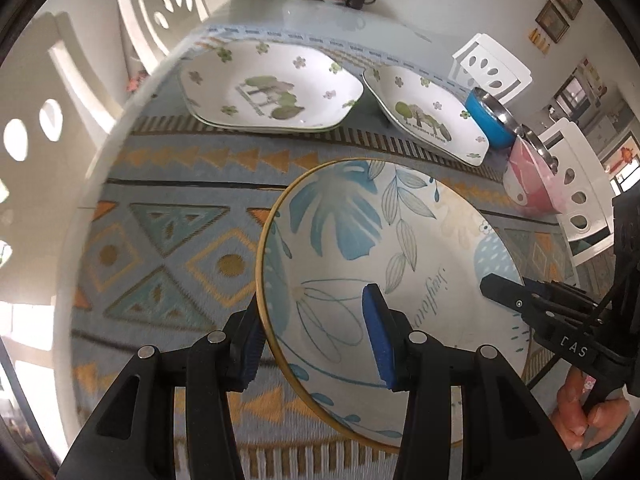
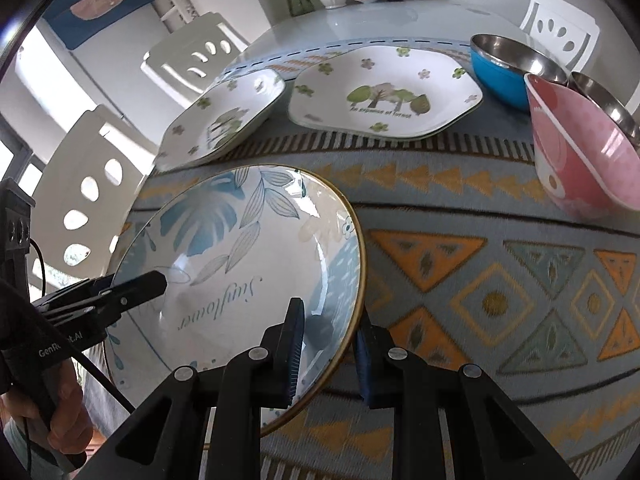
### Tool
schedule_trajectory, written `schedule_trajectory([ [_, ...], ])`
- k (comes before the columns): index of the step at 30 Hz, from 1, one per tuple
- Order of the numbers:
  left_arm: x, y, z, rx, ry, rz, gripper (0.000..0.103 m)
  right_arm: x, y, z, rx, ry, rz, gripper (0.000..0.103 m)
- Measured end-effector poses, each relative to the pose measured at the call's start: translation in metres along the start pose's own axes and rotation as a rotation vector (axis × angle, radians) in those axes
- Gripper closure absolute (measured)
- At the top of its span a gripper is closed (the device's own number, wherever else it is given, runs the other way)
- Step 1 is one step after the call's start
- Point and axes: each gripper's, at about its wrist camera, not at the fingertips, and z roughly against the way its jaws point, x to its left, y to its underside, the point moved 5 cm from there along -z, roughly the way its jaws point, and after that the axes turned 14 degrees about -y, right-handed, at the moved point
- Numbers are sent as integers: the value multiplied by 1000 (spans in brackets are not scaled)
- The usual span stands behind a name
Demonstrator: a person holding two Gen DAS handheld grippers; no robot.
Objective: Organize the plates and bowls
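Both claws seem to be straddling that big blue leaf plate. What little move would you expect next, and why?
Probably closing both grippers on the rim. The left gripper and right gripper each have one finger inside the leaf plate and one outside, on opposite sides, with gaps showing, so neither seems to grip yet. Once it is clamped, a lift could follow, perhaps toward the tree plates.

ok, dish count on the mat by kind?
Plates: 3, the round blue-leaf plate and two white tree-print plates; the left one looks stacked.
Bowls: 3, blue, pink, steel.
Total: 6
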Motion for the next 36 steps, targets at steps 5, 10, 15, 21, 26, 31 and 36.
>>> schedule_trajectory([
  [5,13,11,30,-51,-33,35,61,26,10,17,-12,-23,48,80],
  [10,24,25,48,-77,-80,76,61,48,22,25,-15,-59,93,80],
  [15,34,41,48,-63,-96,116,61,58,31,20,3,-60,115,80],
  [21,39,58,22,-35,-114,123,61,55,46,-3,42,-45,105,80],
  [26,41,63,3,-20,-113,142,60,49,50,-21,48,-14,98,80],
  [31,43,70,-3,-9,-106,143,59,47,56,-25,65,-40,59,81],
  [36,41,74,0,-13,-109,125,55,48,56,-24,69,-41,51,81],
])
